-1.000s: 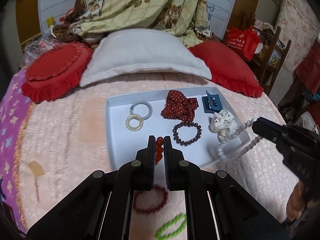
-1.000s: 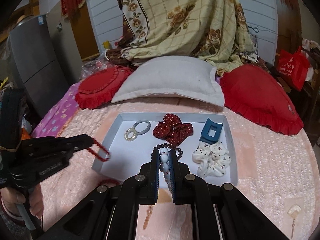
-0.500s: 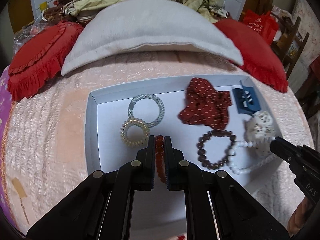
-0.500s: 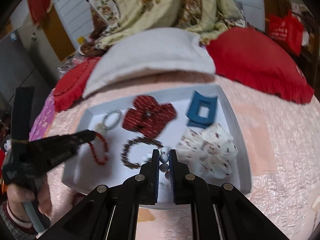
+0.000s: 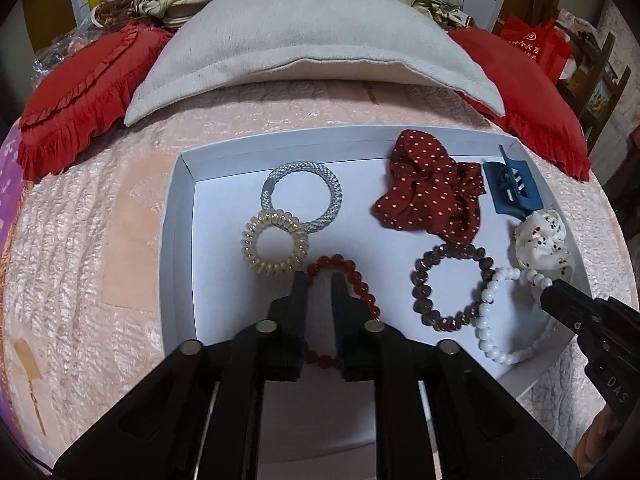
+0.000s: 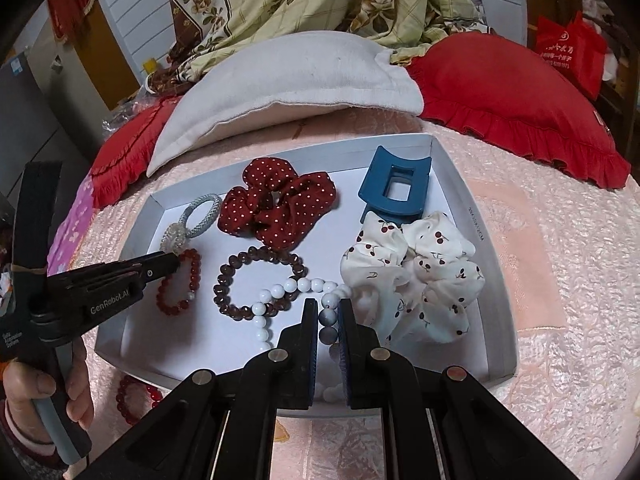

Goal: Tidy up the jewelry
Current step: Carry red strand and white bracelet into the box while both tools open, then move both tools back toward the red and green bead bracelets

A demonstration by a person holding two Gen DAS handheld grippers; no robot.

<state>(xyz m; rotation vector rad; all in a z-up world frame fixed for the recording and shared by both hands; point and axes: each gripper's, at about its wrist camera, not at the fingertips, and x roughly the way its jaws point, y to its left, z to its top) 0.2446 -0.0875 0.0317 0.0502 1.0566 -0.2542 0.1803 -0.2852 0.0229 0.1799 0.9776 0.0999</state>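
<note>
A white tray [image 5: 182,216] lies on the pink bedspread. My left gripper [image 5: 319,280] has its jaws parted a little over the red bead bracelet [image 5: 352,276], which lies flat on the tray floor [image 6: 188,280]. My right gripper [image 6: 327,308] is shut on the white bead bracelet [image 6: 280,290], which trails across the tray and over the brown bead bracelet [image 6: 236,276]. From the left wrist view the right gripper [image 5: 550,294] holds the white bracelet [image 5: 490,320] at the tray's right side.
The tray also holds a silver hair tie [image 5: 304,196], a clear coil tie [image 5: 274,246], a red dotted scrunchie [image 5: 432,200], a blue claw clip [image 5: 512,192] and a white cherry scrunchie [image 6: 416,272]. Another red bracelet [image 6: 136,398] lies outside the tray. Pillows [image 5: 312,36] lie behind.
Both grippers moved down into the tray. The left jaws opened slightly and the red bracelet now lies on the tray floor. The white bracelet has been lowered onto the tray.
</note>
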